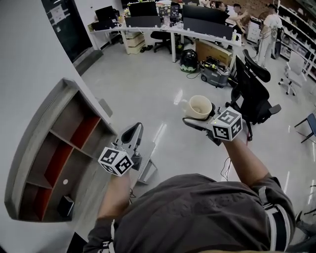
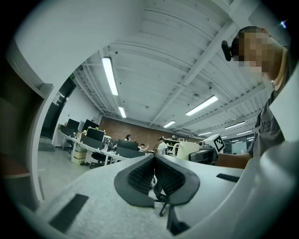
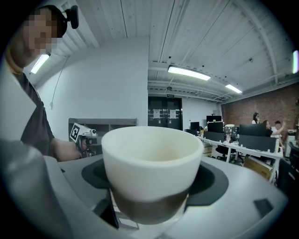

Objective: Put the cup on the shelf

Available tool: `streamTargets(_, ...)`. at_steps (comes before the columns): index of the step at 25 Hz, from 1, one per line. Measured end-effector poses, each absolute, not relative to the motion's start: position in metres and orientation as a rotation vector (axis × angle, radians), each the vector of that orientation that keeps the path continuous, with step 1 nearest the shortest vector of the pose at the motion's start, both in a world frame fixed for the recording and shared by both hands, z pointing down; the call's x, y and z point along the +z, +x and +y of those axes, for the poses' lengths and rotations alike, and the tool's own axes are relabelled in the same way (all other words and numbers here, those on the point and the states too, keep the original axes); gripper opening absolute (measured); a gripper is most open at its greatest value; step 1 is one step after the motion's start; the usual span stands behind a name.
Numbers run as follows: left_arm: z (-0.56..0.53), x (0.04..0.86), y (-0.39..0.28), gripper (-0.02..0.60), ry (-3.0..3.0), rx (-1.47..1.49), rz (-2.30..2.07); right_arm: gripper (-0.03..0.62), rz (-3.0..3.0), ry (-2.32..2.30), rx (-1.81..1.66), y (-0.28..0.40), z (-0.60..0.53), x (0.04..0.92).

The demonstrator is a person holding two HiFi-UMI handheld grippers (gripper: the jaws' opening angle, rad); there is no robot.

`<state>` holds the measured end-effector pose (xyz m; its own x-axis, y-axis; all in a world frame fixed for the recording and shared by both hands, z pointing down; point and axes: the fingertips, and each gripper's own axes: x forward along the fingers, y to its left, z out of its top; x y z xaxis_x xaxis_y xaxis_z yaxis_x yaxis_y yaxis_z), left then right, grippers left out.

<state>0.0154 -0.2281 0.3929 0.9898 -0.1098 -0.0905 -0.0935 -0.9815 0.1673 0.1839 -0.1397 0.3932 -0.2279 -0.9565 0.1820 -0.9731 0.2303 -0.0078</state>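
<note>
Between the jaws of your right gripper (image 1: pixel 200 116) the cream cup (image 1: pixel 198 105) sits upright, clamped at its sides. Your left gripper (image 1: pixel 132 134), off to the right one's left, is clenched on nothing. Left of it stands the grey shelf (image 1: pixel 55 148).

Black office chair (image 1: pixel 254 91) is parked on the shiny floor (image 1: pixel 148 94), monitors (image 1: pixel 143 8) are lined along a long worktop (image 1: pixel 113 29).

Left gripper (image 2: pixel 154 162), fingers (image 2: pixel 137 179) together.

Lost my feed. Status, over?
Right gripper shut on cup, upright. Left gripper shut, empty. Shelf at left, cup not on it; left gripper between.
</note>
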Motion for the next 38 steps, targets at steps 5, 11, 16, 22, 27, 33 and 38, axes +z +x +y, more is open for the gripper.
streamTargets(5, -0.278, 0.398, 0.026, 0.002, 2.955, -0.137, -0.151, 0.442, -2.345, 1.867, 0.194, 0.199, -0.186, 0.394)
streamTargets(11, -0.312, 0.411, 0.067, 0.002, 2.944, -0.122, -0.17, 0.442, -2.343, 1.867, 0.217, 0.248, -0.216, 0.406)
streamTargets(16, -0.329, 0.422, 0.123, 0.002, 2.951, -0.12, -0.24, 0.442, -2.386, 1.815, 0.208, 0.309, -0.239, 0.416)
streamTargets(22, -0.346, 0.415, 0.194, 0.002, 2.927, -0.162, -0.396, 0.442, -2.444, 1.695, 0.184, 0.387, -0.268, 0.409)
streamTargets(27, -0.355, 0.412, 0.236, 0.002, 2.915, -0.179, -0.459, 0.442, -2.48, 1.627, 0.167, 0.431, -0.287, 0.405)
streamTargets(33, -0.374, 0.416, 0.243, 0.002, 2.913, -0.162, -0.481, 0.442, -2.501, 1.614, 0.197, 0.437, -0.308, 0.414)
streamTargets(38, -0.395, 0.413, 0.243, 0.002, 2.94, -0.153, -0.425, 0.442, -2.47, 1.677, 0.213, 0.436, -0.319, 0.411)
